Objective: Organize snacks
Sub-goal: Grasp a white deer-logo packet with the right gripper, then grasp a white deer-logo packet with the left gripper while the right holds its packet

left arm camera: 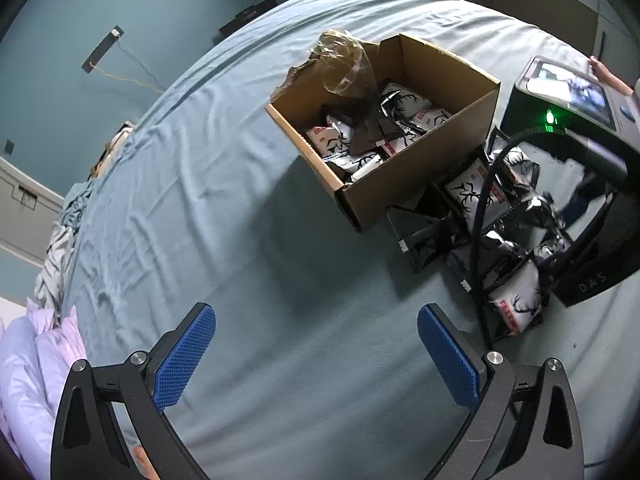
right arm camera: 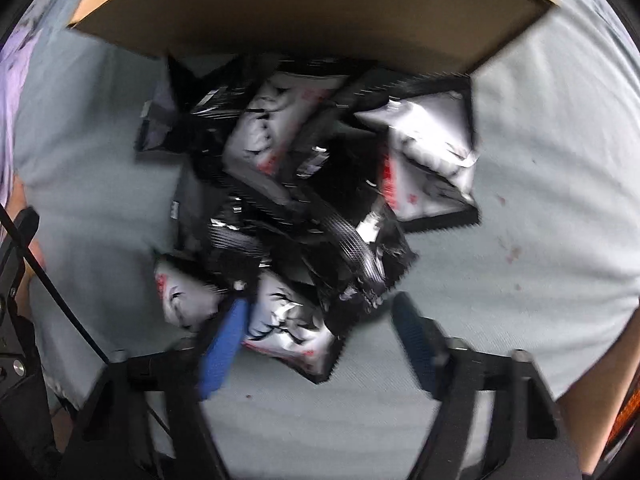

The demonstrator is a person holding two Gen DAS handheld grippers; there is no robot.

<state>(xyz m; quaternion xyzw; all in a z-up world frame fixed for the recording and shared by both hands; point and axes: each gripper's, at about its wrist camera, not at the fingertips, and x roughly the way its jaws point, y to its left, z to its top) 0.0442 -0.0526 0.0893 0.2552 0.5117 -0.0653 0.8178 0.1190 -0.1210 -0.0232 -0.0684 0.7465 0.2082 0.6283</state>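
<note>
Snack packets (right arm camera: 288, 332) lie between the right tool's (right arm camera: 320, 320) parted pads.

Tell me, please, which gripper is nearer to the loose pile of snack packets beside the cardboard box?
Right. The right gripper hangs directly over the snack packets, its fingers straddling the nearest packet. The left gripper hovers over bare sheet, with the pile off to its right.

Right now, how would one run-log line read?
left gripper: open, empty | right gripper: open over snack packets | cardboard box: partly filled
</note>
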